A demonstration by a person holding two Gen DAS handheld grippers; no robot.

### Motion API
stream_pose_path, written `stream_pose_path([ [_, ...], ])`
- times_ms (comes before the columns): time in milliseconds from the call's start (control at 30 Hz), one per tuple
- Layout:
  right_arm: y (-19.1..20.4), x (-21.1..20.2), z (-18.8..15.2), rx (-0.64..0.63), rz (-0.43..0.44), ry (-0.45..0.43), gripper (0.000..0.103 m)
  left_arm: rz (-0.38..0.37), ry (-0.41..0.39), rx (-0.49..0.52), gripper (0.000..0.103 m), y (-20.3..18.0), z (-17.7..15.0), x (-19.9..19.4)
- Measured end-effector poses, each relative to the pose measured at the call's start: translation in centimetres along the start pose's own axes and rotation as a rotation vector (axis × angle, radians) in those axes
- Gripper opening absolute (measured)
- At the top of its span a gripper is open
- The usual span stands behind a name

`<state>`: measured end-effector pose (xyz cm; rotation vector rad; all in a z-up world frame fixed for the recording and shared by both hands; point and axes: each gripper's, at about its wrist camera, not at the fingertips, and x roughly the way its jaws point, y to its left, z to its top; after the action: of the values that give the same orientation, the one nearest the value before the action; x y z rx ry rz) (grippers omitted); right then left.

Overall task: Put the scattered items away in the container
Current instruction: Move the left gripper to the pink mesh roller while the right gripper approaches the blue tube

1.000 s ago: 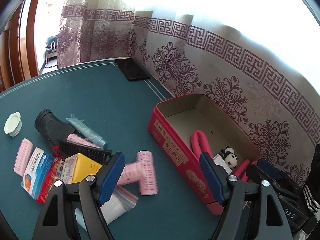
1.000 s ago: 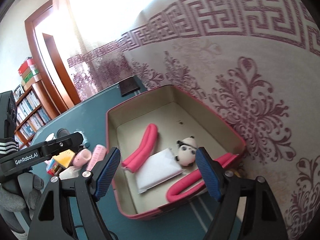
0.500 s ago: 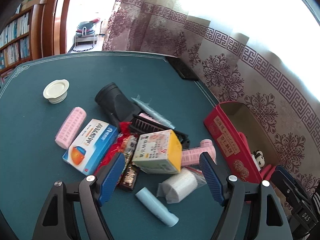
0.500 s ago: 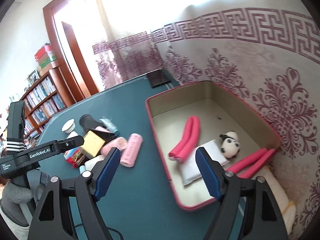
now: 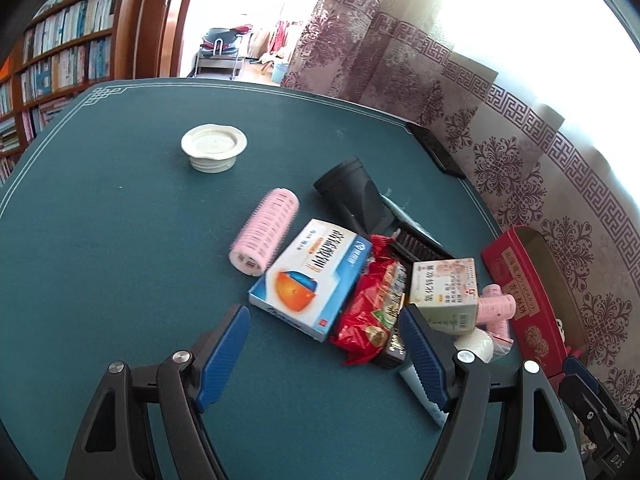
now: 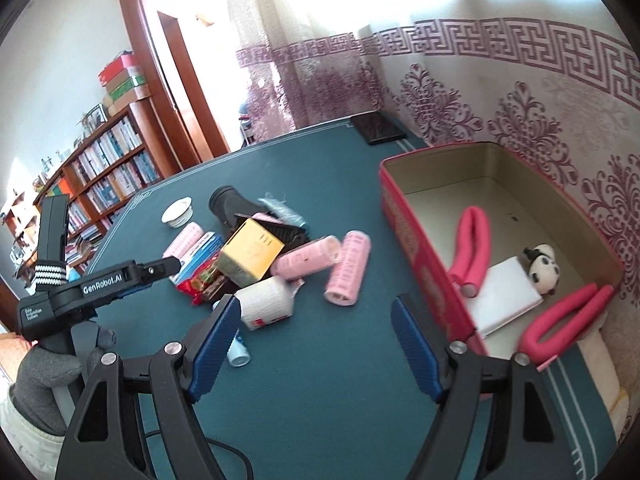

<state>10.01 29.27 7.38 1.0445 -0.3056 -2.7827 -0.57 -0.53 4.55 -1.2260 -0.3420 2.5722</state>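
A wide worktop covered in smooth dark green felt fills both views. At its right edge, against a patterned curtain, stands the container, a long red tin with thin metal walls and a pale inside; it already holds bent pink foam rods, a flat white pad and a small panda figure. To the tin's left, well apart from it, lies the heap still to be tidied: a blue and white cardboard box, a yellow-topped carton resting on other things, a black tapered tube, a crinkly red foil packet, bristly pink hair rollers, a soft white roll in clear plastic, and a round cream lid off by itself. The left tongs hang over the near edge of the heap, jaws wide apart and holding nothing. The right tongs hang over bare felt between heap and tin, also wide open and empty. The risk, as I judge it, is the stacking: pulling one box could tip the carton or set the round rollers rolling, and the slick foil and plastic may slip from the pads.
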Motion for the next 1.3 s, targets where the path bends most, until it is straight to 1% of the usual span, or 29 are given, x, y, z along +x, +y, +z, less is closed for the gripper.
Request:
stream_pose_path([
  [167, 1.1, 1.0, -0.4, -0.014, 0.011, 0.033, 0.081, 0.05, -0.004, -0.017, 0.078, 2.1, 1.0, 0.3],
  [367, 1.5, 1.8, -0.6, -0.016, 0.014, 0.054, 0.081, 0.112, -0.01, -0.001, 0.078, 3.7, 2.8, 1.4],
  [433, 1.5, 2.0, -0.7, -0.016, 0.015, 0.063, 0.081, 0.132, -0.006, 0.019, 0.078, 3.7, 3.3, 2.1],
  [600, 1.6, 2.7, -1.0, -0.016, 0.017, 0.085, 0.081, 0.152, 0.002, 0.102, 0.078, 2.7, 4.3, 4.0],
  [633, 1.6, 2.8, -1.1, -0.017, 0.017, 0.09, 0.081, 0.159, 0.006, 0.119, 0.074, 2.5, 4.4, 4.4],
  [667, 1.6, 2.9, -1.2, -0.017, 0.017, 0.094, 0.081, 0.162, 0.015, 0.135, 0.066, 2.3, 4.5, 4.9],
  [733, 1.5, 3.1, -1.2, -0.016, 0.017, 0.1, 0.081, 0.135, 0.014, 0.145, 0.061, 2.1, 4.7, 5.4],
  [933, 1.8, 3.9, -1.3, -0.024, 0.025, 0.121, 0.081, 0.137, 0.005, 0.156, 0.061, 2.2, 5.6, 6.6],
  [1000, 2.2, 4.1, -1.5, -0.038, 0.035, 0.131, 0.081, 0.146, 0.022, 0.15, 0.057, 2.6, 5.8, 7.4],
  [1100, 3.2, 4.2, -1.9, -0.072, 0.062, 0.147, 0.081, 0.169, 0.0, 0.197, 0.055, 2.6, 5.5, 7.7],
  [1200, 4.5, 4.3, -2.3, -0.119, 0.101, 0.163, 0.08, 0.18, -0.004, 0.214, 0.055, 2.3, 5.3, 7.7],
  [1233, 5.0, 4.1, -2.5, -0.138, 0.118, 0.163, 0.079, 0.174, -0.005, 0.211, 0.055, 2.4, 5.3, 7.7],
  [1300, 6.0, 4.1, -2.7, -0.176, 0.141, 0.169, 0.073, 0.159, -0.006, 0.2, 0.055, 2.8, 5.5, 7.8],
])
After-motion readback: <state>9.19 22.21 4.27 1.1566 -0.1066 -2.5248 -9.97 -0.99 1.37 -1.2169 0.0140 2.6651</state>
